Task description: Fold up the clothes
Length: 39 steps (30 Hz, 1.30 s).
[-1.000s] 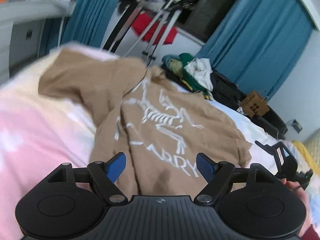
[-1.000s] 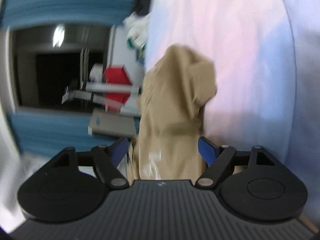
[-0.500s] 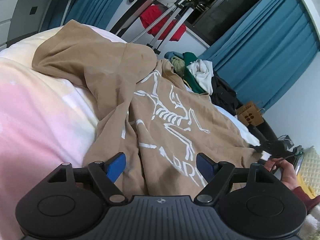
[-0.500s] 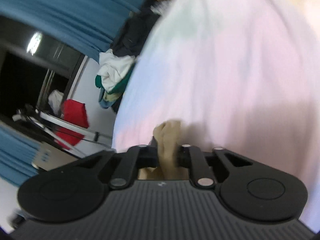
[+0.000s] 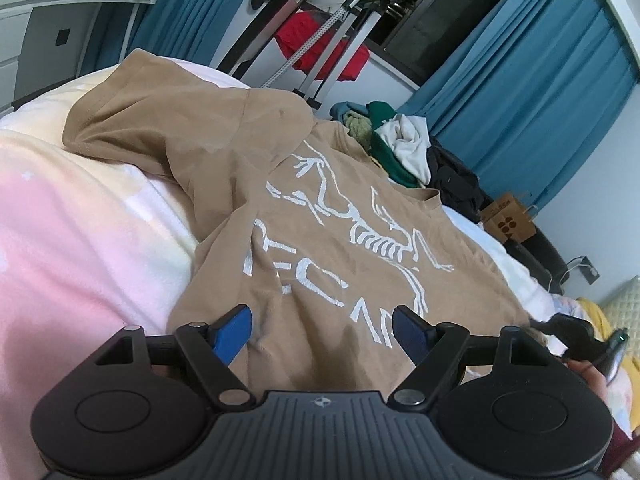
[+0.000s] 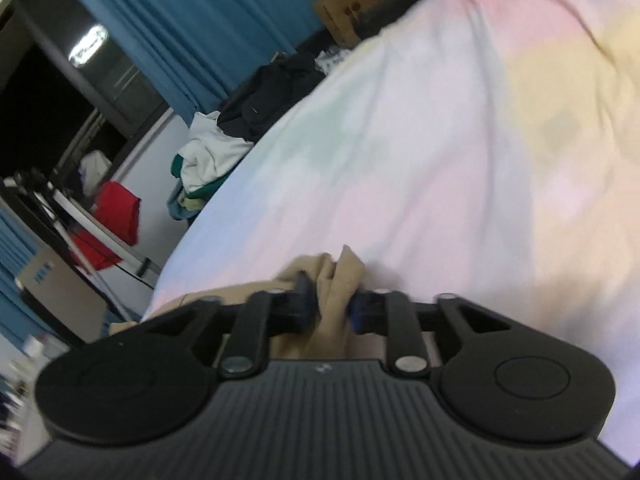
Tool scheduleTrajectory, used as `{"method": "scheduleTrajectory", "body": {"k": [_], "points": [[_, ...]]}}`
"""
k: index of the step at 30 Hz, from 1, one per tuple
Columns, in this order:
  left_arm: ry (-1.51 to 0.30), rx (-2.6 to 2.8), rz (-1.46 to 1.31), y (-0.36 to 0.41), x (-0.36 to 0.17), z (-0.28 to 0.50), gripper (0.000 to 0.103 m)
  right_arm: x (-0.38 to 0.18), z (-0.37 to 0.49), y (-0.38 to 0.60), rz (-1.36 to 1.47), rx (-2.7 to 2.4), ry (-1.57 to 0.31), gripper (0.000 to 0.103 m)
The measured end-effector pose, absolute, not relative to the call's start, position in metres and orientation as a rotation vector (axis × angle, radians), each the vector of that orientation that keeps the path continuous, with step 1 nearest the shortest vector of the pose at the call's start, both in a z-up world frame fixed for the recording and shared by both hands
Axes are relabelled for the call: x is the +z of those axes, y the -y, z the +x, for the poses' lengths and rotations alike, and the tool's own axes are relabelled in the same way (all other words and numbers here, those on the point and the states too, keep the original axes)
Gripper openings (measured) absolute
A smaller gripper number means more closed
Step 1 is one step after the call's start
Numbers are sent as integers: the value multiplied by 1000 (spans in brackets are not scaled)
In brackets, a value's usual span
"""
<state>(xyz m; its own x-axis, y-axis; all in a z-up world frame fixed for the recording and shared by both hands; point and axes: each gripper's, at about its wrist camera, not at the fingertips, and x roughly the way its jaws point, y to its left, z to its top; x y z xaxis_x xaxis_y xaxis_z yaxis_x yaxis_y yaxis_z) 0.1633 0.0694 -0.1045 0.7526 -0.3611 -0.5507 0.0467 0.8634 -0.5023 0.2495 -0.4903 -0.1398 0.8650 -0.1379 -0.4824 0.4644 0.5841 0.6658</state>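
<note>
Tan cotton, printed in white with a skeletal bird and lettering, lay spread across the pastel blanket (image 5: 80, 240) of a bed: the T-shirt (image 5: 328, 216) had its far left part rumpled and doubled over itself, while the near hem ran under the left gripper (image 5: 322, 330). That gripper hovered with its blue-padded jaws wide apart, holding nothing. The right gripper (image 6: 330, 306) was clamped tight on a bunched fold of the shirt's right edge, low over the blanket. The risk lay in that uneven hold. A pull from the right alone could have dragged the whole shirt sideways and deepened the crumple at the far left, since nothing pinned the other side. The thick bunch between the pads might also have slipped out under tension. Beyond the bed's far edge sat a heap of clothes (image 5: 404, 144), close enough to snag a swinging sleeve.
</note>
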Motion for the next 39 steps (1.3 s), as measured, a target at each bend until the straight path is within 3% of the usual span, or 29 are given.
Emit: {"method": "scheduleTrajectory", "body": {"k": [1,2,7,12,14,15,16,20,25,29,32,34,39], "points": [[-691,-230,-493,-70,-104,163,79,-141,243,491,907,-350,-400,58],[-694,-228,-499,-70,-104,162,79,-143,236,492,931,-337,-395,61],[-697,-222,-501,-70,-103,157,79,-152,230,497,1166,-291,-382,61],[-700,-206,-493,-73,-107,155,79,-173,250,503,1188,-328,-392,58],[-697,-204,-475,-71,-107,154,79,-169,261,504,1135,-337,-381,49],[-696,-203,-465,-70,-107,153,79,-165,267,504,1099,-334,-388,26],[-694,-203,-455,-69,-107,153,79,-157,271,502,1049,-311,-383,9],[-689,-202,-414,-66,-107,154,79,-112,279,487,784,-214,-259,9],[-688,-196,-399,-67,-109,156,79,-107,263,484,742,-240,-322,9],[-689,-190,-389,-68,-109,159,79,-105,249,482,715,-263,-379,14],[-685,-191,-380,-69,-106,159,79,-103,238,481,696,-281,-421,38],[-684,-191,-390,-71,-103,157,79,-102,231,480,682,-292,-449,61],[-665,-187,-414,-82,-87,144,79,-77,190,453,652,-259,-511,65]]}}
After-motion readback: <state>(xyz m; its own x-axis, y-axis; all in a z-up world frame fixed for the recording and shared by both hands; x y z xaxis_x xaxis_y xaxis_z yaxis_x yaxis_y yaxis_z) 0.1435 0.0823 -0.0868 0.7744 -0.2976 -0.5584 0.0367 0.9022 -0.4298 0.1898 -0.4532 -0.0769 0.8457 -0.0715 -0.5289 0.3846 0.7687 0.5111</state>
